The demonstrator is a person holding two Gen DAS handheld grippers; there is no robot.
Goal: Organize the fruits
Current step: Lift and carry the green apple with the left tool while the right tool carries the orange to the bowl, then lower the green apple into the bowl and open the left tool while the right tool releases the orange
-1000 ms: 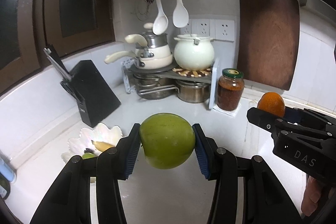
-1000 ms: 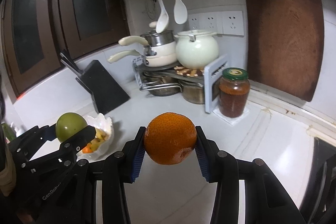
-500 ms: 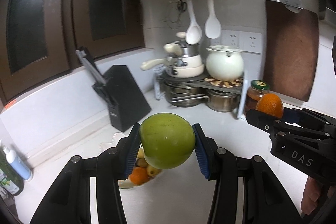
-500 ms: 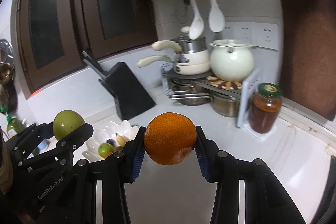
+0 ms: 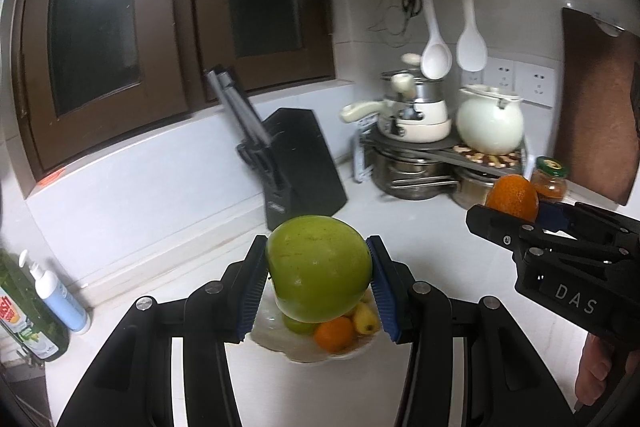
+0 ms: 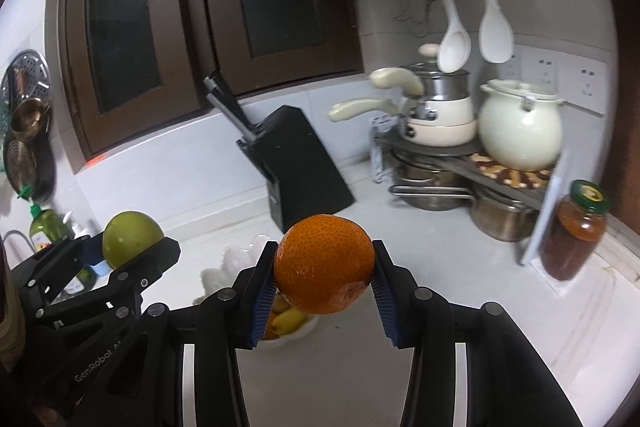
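Now, progress: two fruits are carried, neither placed yet.
Left tongs (image 5: pixel 318 285): clamped on the apple (image 5: pixel 318 269), held above the bowl (image 5: pixel 280 339).
Right tongs (image 6: pixel 324 277): clamped on the orange (image 6: pixel 325 263), just right of the bowl's far side.
Bowl: on the worktop (image 6: pixel 440 267), already holding small fruits.
Left to do: lower and release both.
Change: earlier the bowl lay off to the left; now it sits under the apple.

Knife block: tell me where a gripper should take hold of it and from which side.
Judging by its shape, grip the knife block across its two flat side faces, low on the wide body, coming from the open counter in front. It leans back with handles sticking out of the top, so a grasp from above looks blocked.
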